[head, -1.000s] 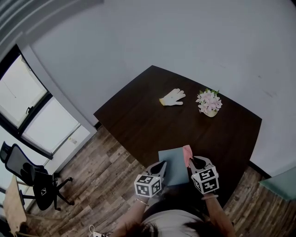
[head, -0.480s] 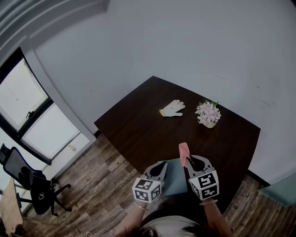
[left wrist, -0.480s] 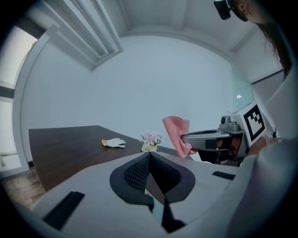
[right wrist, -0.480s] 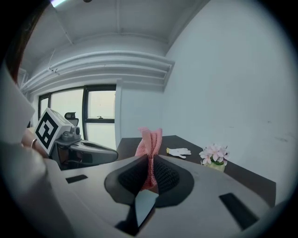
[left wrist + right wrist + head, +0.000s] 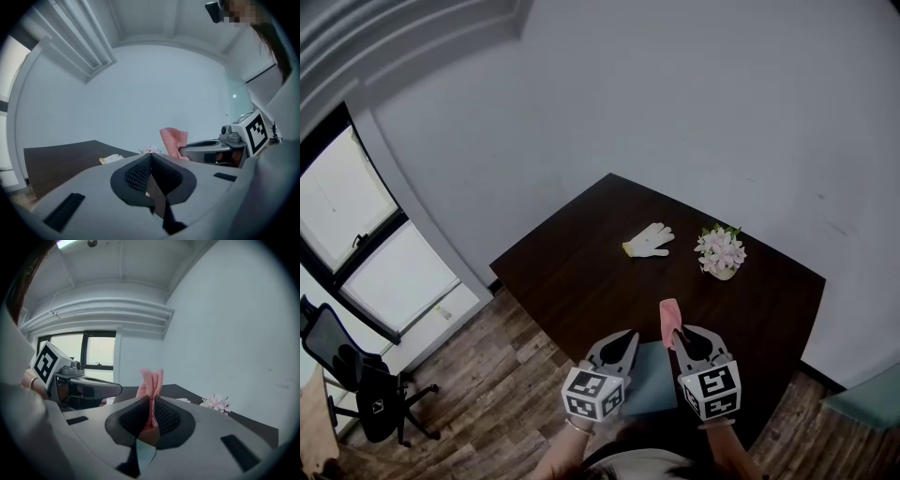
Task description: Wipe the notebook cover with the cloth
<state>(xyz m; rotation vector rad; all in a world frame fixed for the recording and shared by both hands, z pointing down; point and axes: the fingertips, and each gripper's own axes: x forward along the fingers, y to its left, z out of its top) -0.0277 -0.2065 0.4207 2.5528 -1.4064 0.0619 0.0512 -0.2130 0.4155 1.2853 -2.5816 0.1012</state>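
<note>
The teal notebook (image 5: pixel 652 382) lies flat at the near edge of the dark table (image 5: pixel 581 272), between my two grippers. My right gripper (image 5: pixel 679 334) is shut on the pink cloth (image 5: pixel 669 317), which stands up out of the jaws above the notebook's right side. In the right gripper view the cloth (image 5: pixel 151 383) is pinched between the pads, and a sliver of the notebook (image 5: pixel 145 453) shows below them. My left gripper (image 5: pixel 624 339) hovers at the notebook's left side, shut, with nothing seen in it (image 5: pixel 151 157).
A white work glove (image 5: pixel 649 240) and a small pot of pink flowers (image 5: pixel 720 251) sit at the far side of the table. White walls stand behind it. Wooden floor, a window and an office chair (image 5: pixel 356 389) are to the left.
The pink cloth lay beside the notebook; my right gripper now holds it upright, lifted off the table. Both grippers have drawn slightly nearer to the person.
</note>
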